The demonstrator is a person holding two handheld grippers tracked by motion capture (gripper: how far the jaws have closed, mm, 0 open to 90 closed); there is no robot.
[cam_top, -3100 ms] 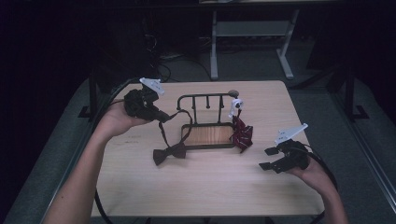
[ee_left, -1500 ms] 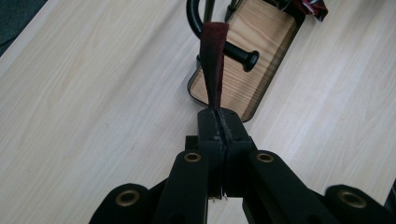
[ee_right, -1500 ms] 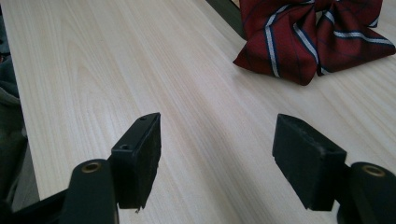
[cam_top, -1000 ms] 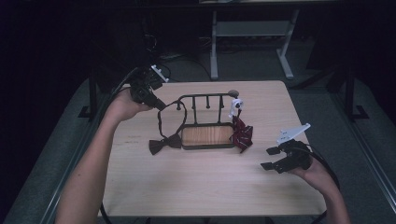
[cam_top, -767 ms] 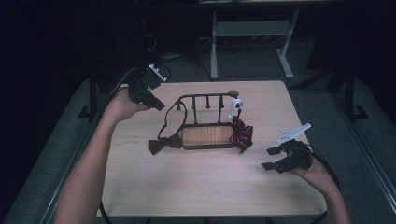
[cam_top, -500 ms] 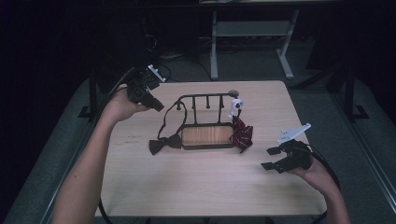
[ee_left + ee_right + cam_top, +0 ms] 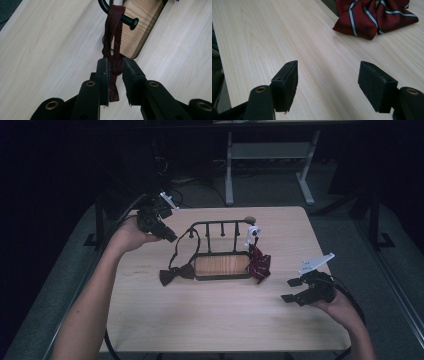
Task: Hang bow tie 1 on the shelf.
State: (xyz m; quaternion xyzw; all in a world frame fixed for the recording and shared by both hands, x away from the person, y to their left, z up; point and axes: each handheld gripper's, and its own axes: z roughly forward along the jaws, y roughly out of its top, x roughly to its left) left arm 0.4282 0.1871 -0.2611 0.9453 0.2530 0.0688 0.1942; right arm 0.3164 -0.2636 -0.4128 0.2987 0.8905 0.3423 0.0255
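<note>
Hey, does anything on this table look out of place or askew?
Yes. The dark bow tie lies on the table beside the rack, its strap draped over a peg and pinched in the left tongs rather than hanging free.

Both tongs are black, hand-held. Left tongs [image 7: 170, 238]: two flat rectangular jaw pads w/ rough worn edges, each on a chunky black arm w/ a brass-coloured eyelet; more eyelets lower down. Light grey three-cornered plate on top, black cable trailing off. Right tongs [image 7: 291, 290]: same build, blocky black pads, small screw holes on the pad side, brass eyelets, pale plate on top, black cable looping behind. Forearms bare, no sleeves in sight.
</note>
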